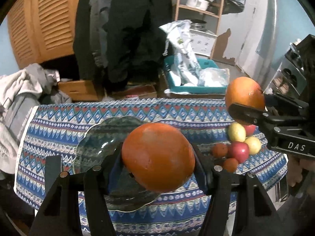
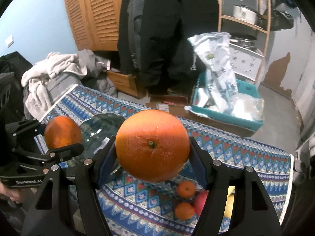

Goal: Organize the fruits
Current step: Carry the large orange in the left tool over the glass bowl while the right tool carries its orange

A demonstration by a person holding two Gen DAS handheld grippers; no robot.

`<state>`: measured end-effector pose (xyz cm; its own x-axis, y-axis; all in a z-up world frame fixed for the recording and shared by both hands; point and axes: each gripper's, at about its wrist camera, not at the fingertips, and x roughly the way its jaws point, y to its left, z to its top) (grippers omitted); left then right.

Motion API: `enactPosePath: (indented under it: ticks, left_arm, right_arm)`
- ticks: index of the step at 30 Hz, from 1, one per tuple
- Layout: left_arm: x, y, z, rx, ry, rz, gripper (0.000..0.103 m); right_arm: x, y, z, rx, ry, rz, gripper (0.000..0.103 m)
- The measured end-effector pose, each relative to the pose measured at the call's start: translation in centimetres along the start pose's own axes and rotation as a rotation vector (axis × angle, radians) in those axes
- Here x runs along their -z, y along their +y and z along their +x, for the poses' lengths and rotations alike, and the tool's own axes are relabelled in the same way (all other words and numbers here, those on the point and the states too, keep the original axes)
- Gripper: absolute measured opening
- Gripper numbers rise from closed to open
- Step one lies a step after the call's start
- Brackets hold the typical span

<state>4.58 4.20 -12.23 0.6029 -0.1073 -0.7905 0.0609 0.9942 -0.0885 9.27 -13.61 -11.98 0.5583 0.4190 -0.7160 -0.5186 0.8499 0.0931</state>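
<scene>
Oranges, two large round ones, are held in the air over the patterned blue cloth surface (image 1: 59, 122): the left tool (image 1: 158, 163) grips one orange (image 1: 157, 157), the right tool (image 2: 152, 153) grips another orange (image 2: 151, 145). Small mixed fruits (image 1: 238, 143) lie beside a dark glass plate (image 1: 102, 137).

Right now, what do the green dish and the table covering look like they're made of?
The dish looks like glass, glossy and translucent green: it shows bright reflections, and the pattern beneath shows faintly through its scalloped rim. The table covering looks like matte woven or printed fabric, draping over the edge; which, I cannot tell.
</scene>
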Motion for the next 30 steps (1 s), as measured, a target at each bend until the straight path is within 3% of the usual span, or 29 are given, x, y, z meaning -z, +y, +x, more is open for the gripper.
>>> enactPosePath:
  ticks: [16,30]
  left_arm:
    - [2.6,6.7,3.2,-0.049,0.072,-0.100,0.065]
    - [5.0,8.9,7.8,-0.067,0.191,-0.129,0.065]
  right_arm:
    - [-1.5,6.5,8.6,-0.141,0.125,-0.048,0.069]
    - [1.4,9.4,15.9,-0.168,0.297,-0.085,0.069]
